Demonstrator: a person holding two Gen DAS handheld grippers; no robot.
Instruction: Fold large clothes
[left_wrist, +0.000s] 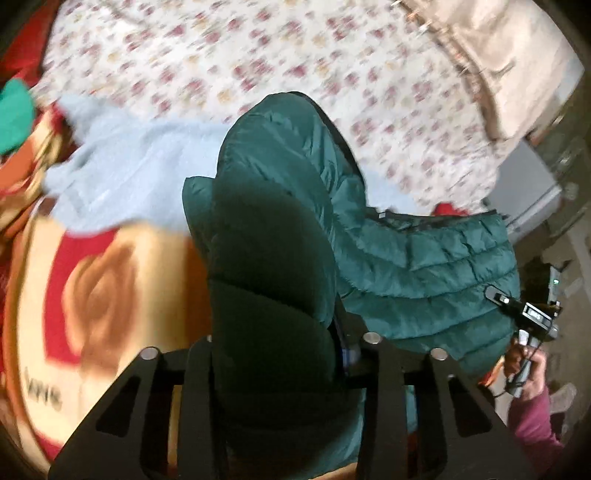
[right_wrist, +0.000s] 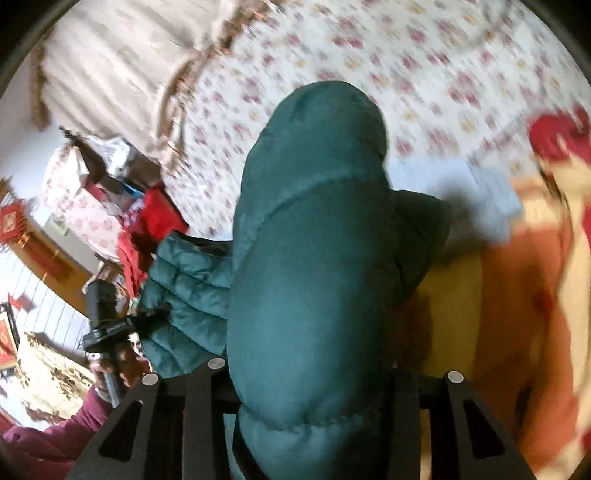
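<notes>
Two claws grip same dark green puffer jacket. We hold it lifted above bed's floral sheet, light blue garment beneath. Left claw clamped on thick quilted fold. Right claw pinches opposite edge, seen near our right hand. From right wrist view, padding bulges between jaws. We judge: keep both grips level, fabric taut between, lower evenly onto bed, align edges before release. Slippery shell may slide; avoid jerks.

dark green quilted puffer jacket, bunched and lifted above the bed
</notes>
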